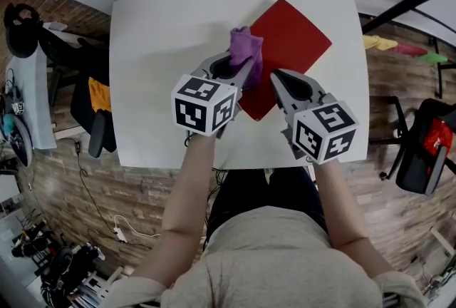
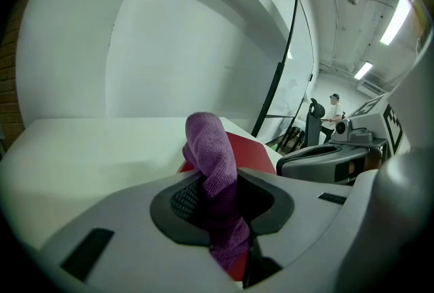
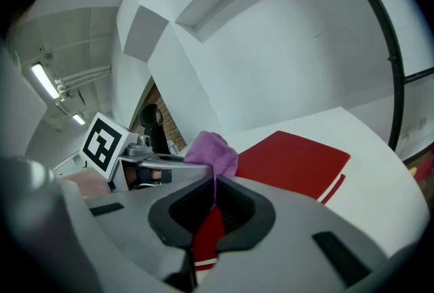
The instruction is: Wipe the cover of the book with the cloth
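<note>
Setting: lab or office workroom. White desk (image 1: 157, 85); black chair (image 1: 97, 134) left of it; loose cables (image 1: 89, 203) on floor by that chair; ceiling strip lights (image 2: 397, 17); white partition panels (image 2: 203, 47) behind desk.

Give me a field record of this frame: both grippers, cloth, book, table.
left gripper: jaws shut on the cloth
cloth: purple, bunched, sticking up out of the left jaws, over the book's left edge
right gripper: jaws together, nothing between them, over the book's near corner
book: red, closed, flat on the table, set at an angle
table: white
cloth touching the cover: cannot tell
</note>
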Motion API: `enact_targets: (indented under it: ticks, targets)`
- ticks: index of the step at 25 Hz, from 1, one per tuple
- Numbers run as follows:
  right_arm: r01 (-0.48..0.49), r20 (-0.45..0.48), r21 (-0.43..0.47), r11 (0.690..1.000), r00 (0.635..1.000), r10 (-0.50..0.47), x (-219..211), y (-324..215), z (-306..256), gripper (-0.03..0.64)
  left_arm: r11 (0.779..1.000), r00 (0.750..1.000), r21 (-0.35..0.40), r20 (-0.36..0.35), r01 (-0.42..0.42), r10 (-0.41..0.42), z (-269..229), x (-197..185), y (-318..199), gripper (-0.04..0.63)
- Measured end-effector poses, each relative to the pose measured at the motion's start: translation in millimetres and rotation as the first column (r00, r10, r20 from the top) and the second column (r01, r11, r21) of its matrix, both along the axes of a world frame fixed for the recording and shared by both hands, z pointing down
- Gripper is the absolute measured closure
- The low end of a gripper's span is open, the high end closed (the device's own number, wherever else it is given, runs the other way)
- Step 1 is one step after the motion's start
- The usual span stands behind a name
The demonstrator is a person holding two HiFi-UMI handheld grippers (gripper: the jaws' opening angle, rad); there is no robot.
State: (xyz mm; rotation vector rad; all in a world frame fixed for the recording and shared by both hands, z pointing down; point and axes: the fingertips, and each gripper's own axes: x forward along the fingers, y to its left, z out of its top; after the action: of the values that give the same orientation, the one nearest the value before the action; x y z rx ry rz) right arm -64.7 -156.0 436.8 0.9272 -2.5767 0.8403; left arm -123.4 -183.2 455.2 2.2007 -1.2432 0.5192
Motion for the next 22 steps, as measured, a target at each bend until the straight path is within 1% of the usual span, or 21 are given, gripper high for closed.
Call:
enact_targets:
  ticks: [4,13,22]
  targets:
    - [0.015,0.000,0.004,1.000,1.000,-0.015,-6,8,-2,0.592,0.999,0.999,-0.008,-0.035,0.041,-0.041,0,-12,8,0.488]
    - [0.039,-0.003,0.010,0.999,0.999,-0.039,-16,17,-4,0.592,0.996,0.995,-0.006,-0.046,0.093,-0.094,1,-33,20,0.488]
    - [0.059,0.001,0.026,0.998,0.998,-0.059,-21,23,-11,0.593,0.989,0.989,-0.002,-0.020,0.148,-0.148,1,-53,35,0.488]
